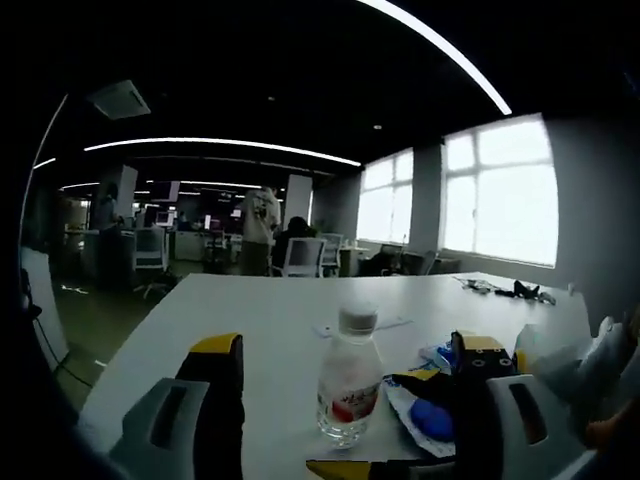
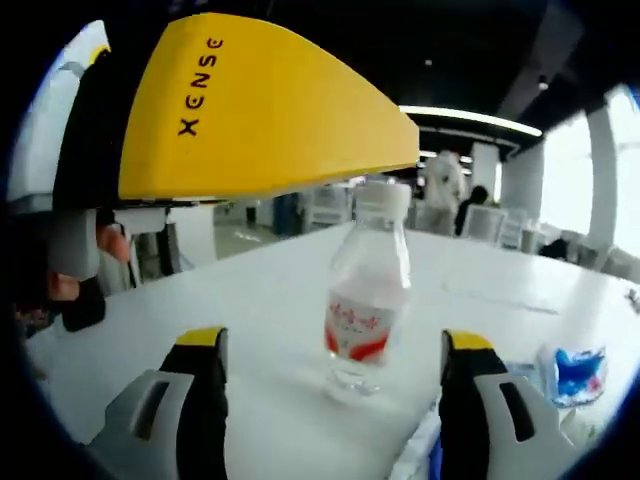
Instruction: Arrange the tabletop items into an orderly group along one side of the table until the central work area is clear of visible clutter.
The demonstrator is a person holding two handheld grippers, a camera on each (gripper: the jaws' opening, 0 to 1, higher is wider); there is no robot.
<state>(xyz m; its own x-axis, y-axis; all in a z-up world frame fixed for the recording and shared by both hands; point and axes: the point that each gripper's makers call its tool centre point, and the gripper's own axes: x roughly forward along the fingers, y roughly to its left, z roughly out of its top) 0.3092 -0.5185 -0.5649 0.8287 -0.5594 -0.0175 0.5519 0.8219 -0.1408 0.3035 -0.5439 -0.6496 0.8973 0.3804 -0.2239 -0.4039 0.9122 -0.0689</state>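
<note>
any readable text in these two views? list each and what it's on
"XENSE": black letters on the yellow housing of the left gripper, seen in the right gripper view.
Water bottle label: red print, too blurred to read in either view.
Blue and white packet: printing too blurred to read.
Blue wrapper by the bottle: no legible text.

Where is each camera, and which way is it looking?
Left gripper view: rides on the left hand-held gripper, low over the white table, facing the water bottle, blue packet and windows; its open jaws show.
Right gripper view: rides on the right hand-held gripper, facing the water bottle; its open jaws show, with the big yellow left hand-held gripper and the person's fingers alongside.
Shared: bottle, table.
</note>
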